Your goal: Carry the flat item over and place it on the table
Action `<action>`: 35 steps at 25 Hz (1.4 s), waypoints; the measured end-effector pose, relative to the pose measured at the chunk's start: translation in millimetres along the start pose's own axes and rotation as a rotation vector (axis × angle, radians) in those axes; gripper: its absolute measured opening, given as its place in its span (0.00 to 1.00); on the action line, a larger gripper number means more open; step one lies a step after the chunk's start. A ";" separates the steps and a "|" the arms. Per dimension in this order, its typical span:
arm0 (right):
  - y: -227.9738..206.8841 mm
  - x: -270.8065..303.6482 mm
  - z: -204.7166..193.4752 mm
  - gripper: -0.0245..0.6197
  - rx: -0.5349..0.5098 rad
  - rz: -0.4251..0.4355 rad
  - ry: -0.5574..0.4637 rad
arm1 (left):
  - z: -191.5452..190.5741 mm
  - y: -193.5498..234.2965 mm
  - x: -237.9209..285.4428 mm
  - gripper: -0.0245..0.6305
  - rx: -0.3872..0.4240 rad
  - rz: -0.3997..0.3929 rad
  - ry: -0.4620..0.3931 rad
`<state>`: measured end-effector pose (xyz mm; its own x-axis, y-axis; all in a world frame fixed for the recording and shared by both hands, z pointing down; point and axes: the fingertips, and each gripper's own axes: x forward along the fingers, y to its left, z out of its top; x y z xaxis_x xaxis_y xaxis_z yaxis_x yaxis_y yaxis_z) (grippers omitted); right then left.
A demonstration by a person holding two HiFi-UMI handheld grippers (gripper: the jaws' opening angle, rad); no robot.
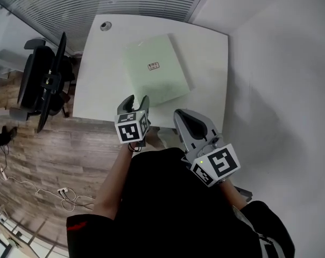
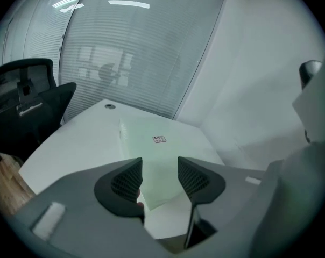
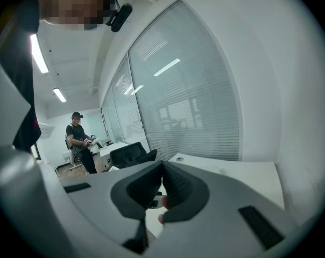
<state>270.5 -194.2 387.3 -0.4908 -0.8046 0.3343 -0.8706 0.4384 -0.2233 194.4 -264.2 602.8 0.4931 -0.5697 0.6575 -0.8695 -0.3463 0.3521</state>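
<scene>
Flat item point(image 1: 156, 69): on table point(image 1: 205, 90), just ahead of left gripper point(image 1: 135, 102). Right gripper point(image 1: 183, 116): beside and right of the left one, by the table's near edge. Chair point(image 1: 41, 82): on floor point(image 1: 55, 155), left of left gripper, beside table.

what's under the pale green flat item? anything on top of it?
Under the green flat item, only the white table shows around its edges; whatever lies directly beneath is covered. On top sits a small label, nothing else.

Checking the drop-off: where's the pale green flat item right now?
In the head view the pale green flat item lies on the white table, about mid-table, just beyond the left gripper, whose open jaws hold nothing.
</scene>
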 end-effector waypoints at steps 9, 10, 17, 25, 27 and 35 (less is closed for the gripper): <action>31.5 -0.7 -0.3 0.04 -0.001 0.001 -0.024 | 36.9 -9.6 -78.7 0.25 0.107 -0.009 -0.159; 35.7 -1.1 0.0 0.04 -0.002 0.002 -0.028 | 41.0 -11.1 -88.0 0.23 0.118 -0.008 -0.179; 64.7 -5.6 3.1 0.04 -0.013 0.005 -0.054 | 60.3 -18.4 -146.3 0.16 0.219 0.005 -0.304; 83.9 -13.8 1.6 0.04 -0.016 -0.014 -0.087 | 66.7 -24.4 -192.7 0.09 0.313 0.014 -0.404; 88.6 -14.1 1.9 0.04 -0.017 -0.018 -0.094 | 69.2 -24.3 -202.7 0.05 0.327 0.016 -0.430; 111.1 -18.5 3.5 0.04 -0.018 -0.031 -0.124 | 74.5 -29.4 -241.6 0.05 0.363 -0.012 -0.505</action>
<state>182.9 -132.0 353.2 -0.4568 -0.8606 0.2252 -0.8863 0.4188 -0.1975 102.9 -172.0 384.0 0.5316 -0.8159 0.2273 -0.8431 -0.5354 0.0503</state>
